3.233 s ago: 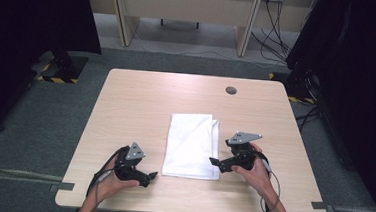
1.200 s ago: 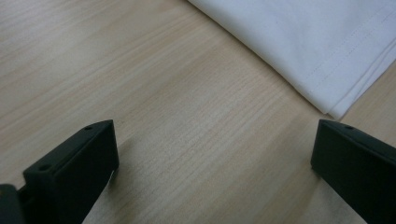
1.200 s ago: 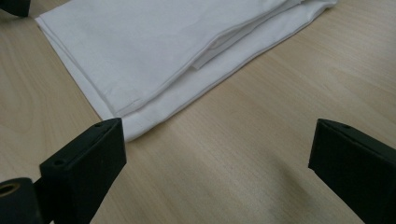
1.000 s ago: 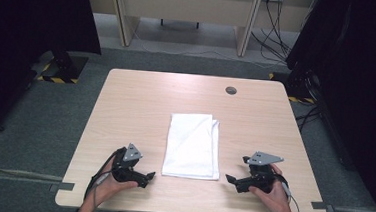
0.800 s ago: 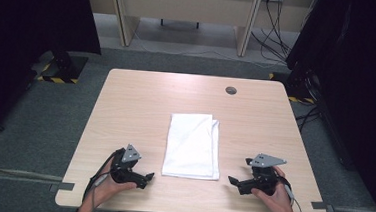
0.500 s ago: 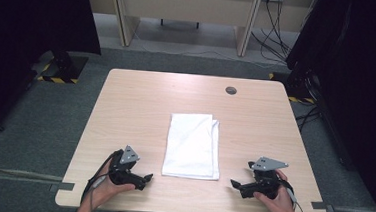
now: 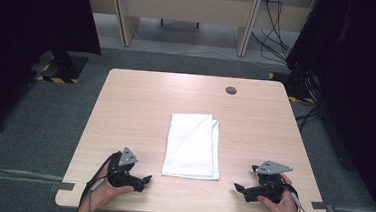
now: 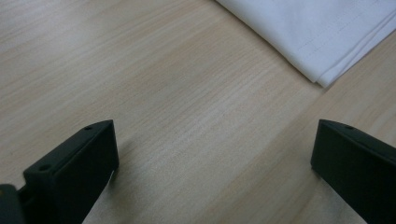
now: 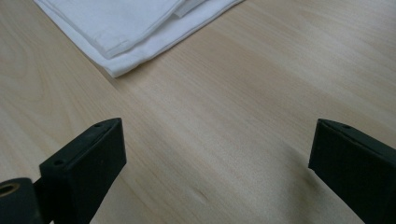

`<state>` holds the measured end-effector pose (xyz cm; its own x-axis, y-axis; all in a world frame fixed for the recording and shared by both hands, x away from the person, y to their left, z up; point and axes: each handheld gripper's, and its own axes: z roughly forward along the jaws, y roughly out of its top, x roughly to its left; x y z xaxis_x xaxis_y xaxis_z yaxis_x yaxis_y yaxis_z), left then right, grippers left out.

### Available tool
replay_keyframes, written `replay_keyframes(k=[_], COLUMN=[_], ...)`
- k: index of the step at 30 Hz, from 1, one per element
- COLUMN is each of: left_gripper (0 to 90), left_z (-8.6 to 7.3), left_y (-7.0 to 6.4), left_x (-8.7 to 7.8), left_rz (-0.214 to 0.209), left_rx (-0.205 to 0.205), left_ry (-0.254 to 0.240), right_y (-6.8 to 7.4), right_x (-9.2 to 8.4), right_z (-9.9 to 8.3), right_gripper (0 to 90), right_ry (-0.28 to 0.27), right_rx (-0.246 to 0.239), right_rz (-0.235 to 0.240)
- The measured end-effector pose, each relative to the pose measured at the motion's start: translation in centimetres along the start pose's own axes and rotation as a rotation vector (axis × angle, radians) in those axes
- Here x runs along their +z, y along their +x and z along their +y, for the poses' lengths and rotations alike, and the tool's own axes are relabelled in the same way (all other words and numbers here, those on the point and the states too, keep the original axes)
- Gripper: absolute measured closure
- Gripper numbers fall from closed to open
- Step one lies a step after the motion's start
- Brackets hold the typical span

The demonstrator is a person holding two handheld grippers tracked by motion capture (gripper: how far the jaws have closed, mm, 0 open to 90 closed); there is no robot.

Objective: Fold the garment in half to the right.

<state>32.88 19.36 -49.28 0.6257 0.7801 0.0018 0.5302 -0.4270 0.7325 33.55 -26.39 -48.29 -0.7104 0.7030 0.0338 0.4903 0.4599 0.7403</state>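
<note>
The folded white cloth (image 7: pixel 192 146) is lying flat in the middle of the table (image 7: pixel 141 98), its long side running away from the person, with both grippers parked near the front edge and well apart from it. The left gripper (image 7: pixel 143 179) is resting on the wood off the cloth's near left corner; its jaws are standing wide apart with nothing between them, and in the left gripper view that corner of the cloth (image 8: pixel 322 42) is showing ahead and to the right. The right gripper (image 7: pixel 238 188) is sitting off the near right corner, jaws likewise spread and empty — the cloth (image 9: pixel 126 28) is lying ahead and to the left in its own view, its layered edges slightly stepped.

As I judge it, the cloth is folded and the hands are pulling back to rest. To do this well, both grippers are best kept low, open and clear of the fabric, so no jaw is catching the stacked edges and dragging the fold askew.

Against the oldest frame, the right gripper is sitting much nearer the person and farther right — back then it was up against the cloth's right edge. The left gripper is sitting almost where it was, and the cloth is lying unchanged.
</note>
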Motion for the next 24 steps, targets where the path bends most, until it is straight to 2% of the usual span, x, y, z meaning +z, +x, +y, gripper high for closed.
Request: replay_keyframes(k=[14, 16, 18, 24], left_gripper=[0.0, 0.0, 0.0, 0.0], left_z=[-0.3, -0.3, -0.3, -0.3], left_y=[-0.2, -0.2, -0.2, -0.2], left_x=[-0.3, -0.3, -0.3, -0.4], left_rz=[0.006, 0.005, 0.005, 0.004], left_rx=[-0.005, -0.006, -0.006, -0.006], left_ry=[0.001, 0.001, 0.001, 0.002], right_y=[0.0, 0.0, 0.1, 0.1], right_x=[-0.8, -0.9, -0.9, -0.9], right_z=[-1.0, -1.1, -1.2, -1.3], right_gripper=[4.2, 4.1, 3.0, 2.5], right_ry=[0.029, 0.044, 0.062, 0.063], right_rx=[0.009, 0.009, -0.001, 0.001], right_rz=[-0.025, -0.037, -0.07, -0.073])
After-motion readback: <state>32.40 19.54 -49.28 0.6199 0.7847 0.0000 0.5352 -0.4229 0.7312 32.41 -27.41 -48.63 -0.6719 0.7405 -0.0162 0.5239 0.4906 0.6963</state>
